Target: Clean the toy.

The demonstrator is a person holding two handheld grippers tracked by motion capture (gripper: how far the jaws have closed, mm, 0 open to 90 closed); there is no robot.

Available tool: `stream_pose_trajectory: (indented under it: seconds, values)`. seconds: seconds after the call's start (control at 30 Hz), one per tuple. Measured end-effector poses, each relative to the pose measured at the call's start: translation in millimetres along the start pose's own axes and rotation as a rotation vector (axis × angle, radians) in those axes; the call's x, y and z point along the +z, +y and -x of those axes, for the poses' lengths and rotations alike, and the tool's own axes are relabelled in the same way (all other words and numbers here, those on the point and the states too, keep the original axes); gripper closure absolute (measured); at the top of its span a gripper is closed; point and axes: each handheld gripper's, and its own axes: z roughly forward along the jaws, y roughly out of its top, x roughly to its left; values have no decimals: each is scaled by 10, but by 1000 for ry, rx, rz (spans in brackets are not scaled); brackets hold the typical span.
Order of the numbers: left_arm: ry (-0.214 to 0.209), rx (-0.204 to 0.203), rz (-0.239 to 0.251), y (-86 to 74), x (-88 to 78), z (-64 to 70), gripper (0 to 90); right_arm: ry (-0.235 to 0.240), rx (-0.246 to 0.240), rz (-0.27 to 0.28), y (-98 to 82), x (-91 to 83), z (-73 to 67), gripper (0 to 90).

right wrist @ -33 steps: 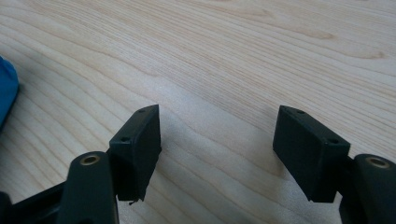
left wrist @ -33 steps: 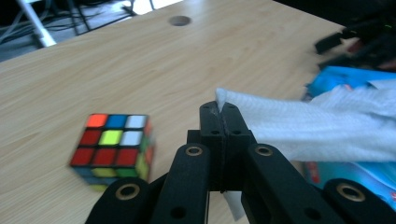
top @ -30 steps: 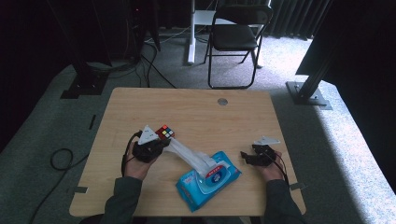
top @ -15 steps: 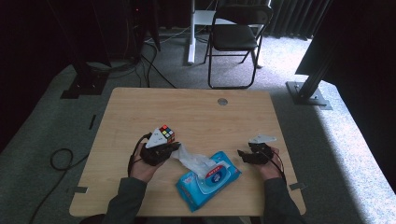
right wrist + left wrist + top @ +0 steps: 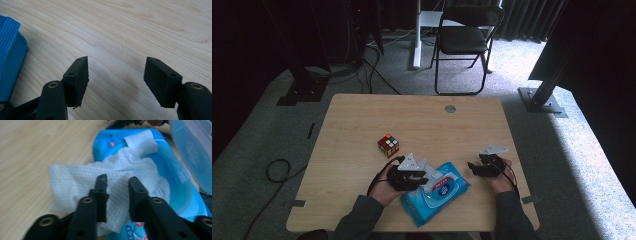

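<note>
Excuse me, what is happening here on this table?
A person at a wooden table works with a gripper in each hand on a blue pack of wet wipes whose lid stands open. The left gripper has just opened its jaws over a white wipe that hangs out of the pack. The right gripper waits open beside the pack. A Rubik's cube sits apart.

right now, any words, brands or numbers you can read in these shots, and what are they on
None can be read for certain.
Wet wipes pack: a small red and white mark near its top edge, too blurred to read.
Wet wipes pack, bottom of the left gripper view: white characters on a red and blue label, cut off and blurred, not readable.
Pack lid, high view: a red mark, too small to read.
Cube: coloured squares, no text.
</note>
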Motion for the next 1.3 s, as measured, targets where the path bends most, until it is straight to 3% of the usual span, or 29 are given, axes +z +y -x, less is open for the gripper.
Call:
stream_pose_trajectory:
  seconds: [0.27, 0.53, 0.83, 0.93, 1.0, 1.3]
  values:
    - [-47, -20, -10, -15, 10, -22, 451, 4, -4, -7, -2, 20, -12, 361]
    - [-85, -51, -33, -50, 57, -75, 394, 6, -6, -12, -2, 28, -16, 361]
    - [-124, -80, -48, -80, 75, -124, 395, 11, -13, -19, 1, 46, -29, 361]
    - [-151, -86, -52, -72, 71, -127, 429, 13, -14, -19, 3, 45, -34, 361]
    - [-155, -77, -58, -64, 63, -121, 508, 15, -13, -14, 6, 37, -33, 362]
    - [-175, -87, -56, -57, 38, -158, 563, 26, 3, 6, 11, 3, -9, 366]
